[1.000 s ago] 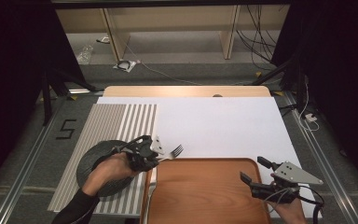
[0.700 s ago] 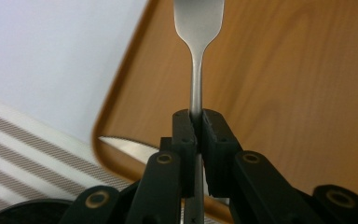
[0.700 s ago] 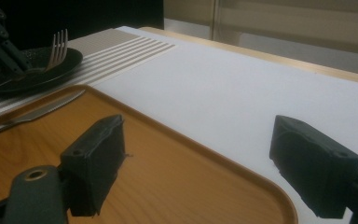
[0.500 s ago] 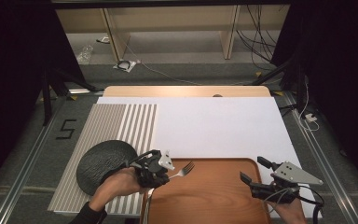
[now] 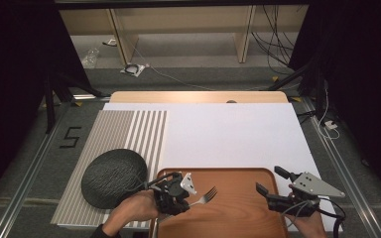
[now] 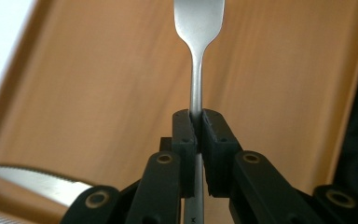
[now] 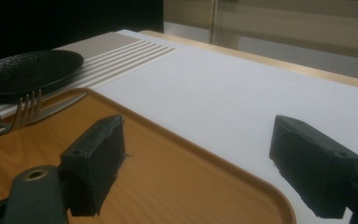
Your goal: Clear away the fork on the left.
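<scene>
My left tongs (image 5: 191, 194) grasp a fork (image 5: 206, 197) by its handle above the wooden tray (image 5: 238, 218); my right tongs (image 5: 272, 181) sit released near the tray's far corner

Setting: lab recording booth. Black curtains (image 5: 15, 74) enclose the desk (image 5: 228, 134); loose cables (image 5: 273, 34) on grey carpet, bare shelving (image 5: 178, 29) beyond, metal floor rails (image 5: 25, 183) alongside.

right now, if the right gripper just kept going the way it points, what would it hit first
Probably nothing soon. The right gripper is open and aims up-left in the high view, over the wooden tray, toward the white sheet. The fork and black plate sit off to its left. Depth is hard to judge.
</scene>
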A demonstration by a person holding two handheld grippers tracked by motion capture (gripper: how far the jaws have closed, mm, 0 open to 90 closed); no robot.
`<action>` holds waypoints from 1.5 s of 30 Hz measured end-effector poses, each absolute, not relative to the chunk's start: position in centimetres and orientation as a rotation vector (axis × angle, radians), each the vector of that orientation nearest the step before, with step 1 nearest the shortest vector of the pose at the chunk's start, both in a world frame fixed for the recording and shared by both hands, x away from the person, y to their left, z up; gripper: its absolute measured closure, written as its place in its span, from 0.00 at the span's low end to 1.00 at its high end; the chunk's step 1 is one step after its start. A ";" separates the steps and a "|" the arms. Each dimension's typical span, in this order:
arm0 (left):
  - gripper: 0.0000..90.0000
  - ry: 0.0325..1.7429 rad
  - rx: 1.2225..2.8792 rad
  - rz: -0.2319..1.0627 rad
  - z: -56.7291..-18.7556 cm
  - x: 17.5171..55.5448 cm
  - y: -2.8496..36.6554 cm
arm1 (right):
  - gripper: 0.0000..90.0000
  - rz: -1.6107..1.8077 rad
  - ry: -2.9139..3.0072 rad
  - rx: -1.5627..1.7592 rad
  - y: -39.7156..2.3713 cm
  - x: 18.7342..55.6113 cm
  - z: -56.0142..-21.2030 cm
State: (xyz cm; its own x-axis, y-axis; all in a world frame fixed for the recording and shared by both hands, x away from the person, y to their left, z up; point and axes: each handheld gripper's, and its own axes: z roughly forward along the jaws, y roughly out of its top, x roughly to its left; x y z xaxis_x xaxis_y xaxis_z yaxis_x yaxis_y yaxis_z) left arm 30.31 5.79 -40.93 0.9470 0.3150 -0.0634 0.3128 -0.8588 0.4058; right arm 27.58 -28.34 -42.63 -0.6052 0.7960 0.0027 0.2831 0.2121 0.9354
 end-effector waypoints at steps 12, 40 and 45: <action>0.94 0.442 2.707 -0.073 -42.3 29.0 5.1 | 0.21 1.395 2.000 0.991 -28.2 27.6 -42.7; 0.93 0.442 2.804 -0.217 -45.5 27.0 3.6 | 0.21 1.396 2.004 0.990 -28.2 27.6 -42.7; 0.90 0.443 2.801 -0.211 -45.6 27.1 3.6 | 0.21 1.395 2.004 0.989 -28.2 27.6 -42.7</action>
